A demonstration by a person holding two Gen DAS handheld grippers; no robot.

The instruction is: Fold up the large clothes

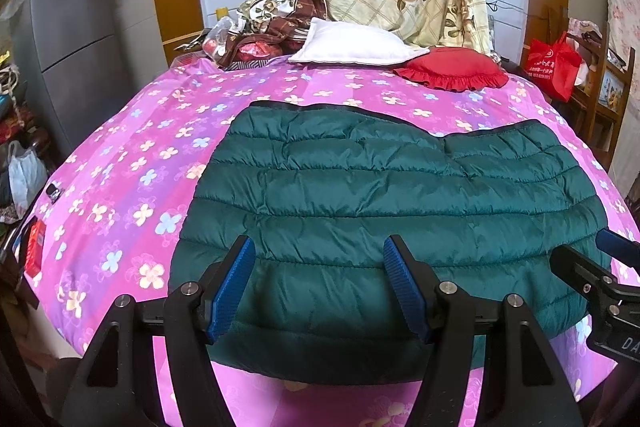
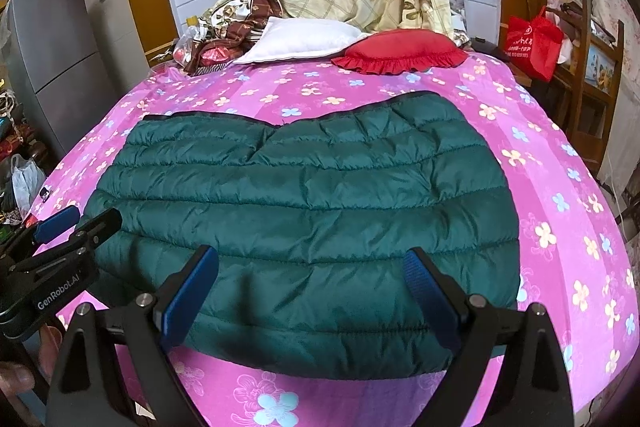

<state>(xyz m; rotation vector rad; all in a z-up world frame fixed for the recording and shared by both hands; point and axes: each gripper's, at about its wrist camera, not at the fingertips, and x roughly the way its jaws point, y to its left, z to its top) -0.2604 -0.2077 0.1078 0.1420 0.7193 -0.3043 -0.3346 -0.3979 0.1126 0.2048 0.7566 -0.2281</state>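
Green quilted jacket (image 1: pixel 384 195) lies folded flat on the pink flowered bed sheet (image 1: pixel 132 163), its long axis running left to right, black-trimmed edge toward the white pillow (image 1: pixel 352 45) and red ruffled cushion (image 1: pixel 450 69). Left gripper (image 1: pixel 320 283) and right gripper (image 2: pixel 312 291) hang over its near edge, fingers wide, gripping nothing. Only the right view shows a fingertip (image 2: pixel 14 381).

Glossy quilted green jacket (image 1: pixel 392 187) cloth
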